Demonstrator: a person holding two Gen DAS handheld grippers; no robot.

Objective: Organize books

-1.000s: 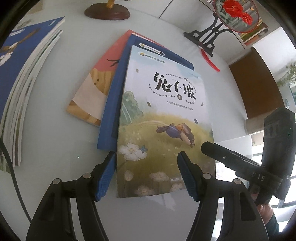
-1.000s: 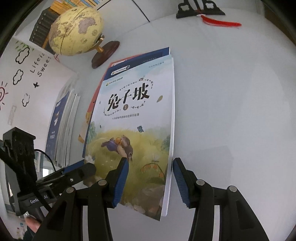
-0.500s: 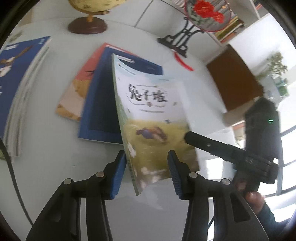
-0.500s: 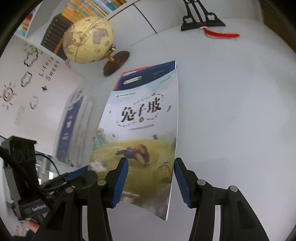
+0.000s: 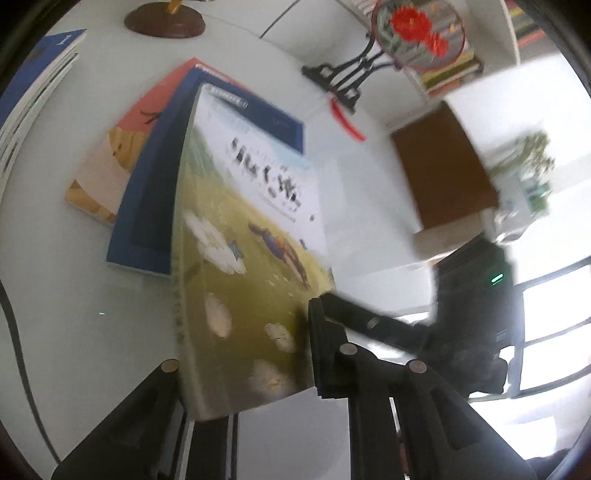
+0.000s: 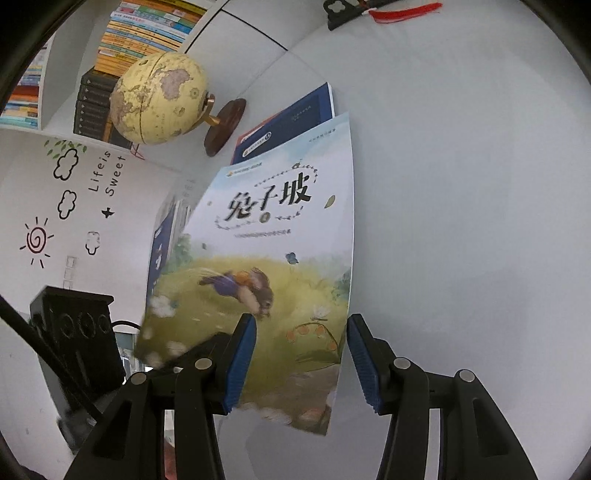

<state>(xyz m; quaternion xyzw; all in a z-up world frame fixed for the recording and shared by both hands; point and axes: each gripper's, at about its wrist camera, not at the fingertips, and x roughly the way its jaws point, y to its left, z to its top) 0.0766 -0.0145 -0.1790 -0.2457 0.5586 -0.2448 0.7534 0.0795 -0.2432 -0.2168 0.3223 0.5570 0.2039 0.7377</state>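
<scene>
A picture book with a green meadow cover [image 5: 243, 266] is lifted and tilted, its near corner between the fingers of my left gripper [image 5: 251, 365], which is shut on it. The same book fills the right wrist view [image 6: 273, 258]. My right gripper [image 6: 299, 354] is open, its blue pads on either side of the book's near right part without closing on it. Under the lifted book lie a dark blue book [image 5: 147, 206] and an orange-red book [image 5: 122, 155] on the white table [image 5: 74, 332]. The left gripper shows at lower left in the right wrist view [image 6: 173, 354].
A stack of blue-covered books [image 5: 33, 96] lies at the left table edge. A globe on a wooden base [image 6: 159, 103] stands behind the books. A black fan stand with a red tassel [image 5: 347, 81] stands at the back right. A bookshelf [image 6: 140, 33] lines the wall.
The left gripper has closed on the meadow book and raised its near edge off the pile, tilting it steeply. The right gripper stays open around the book's right edge.
</scene>
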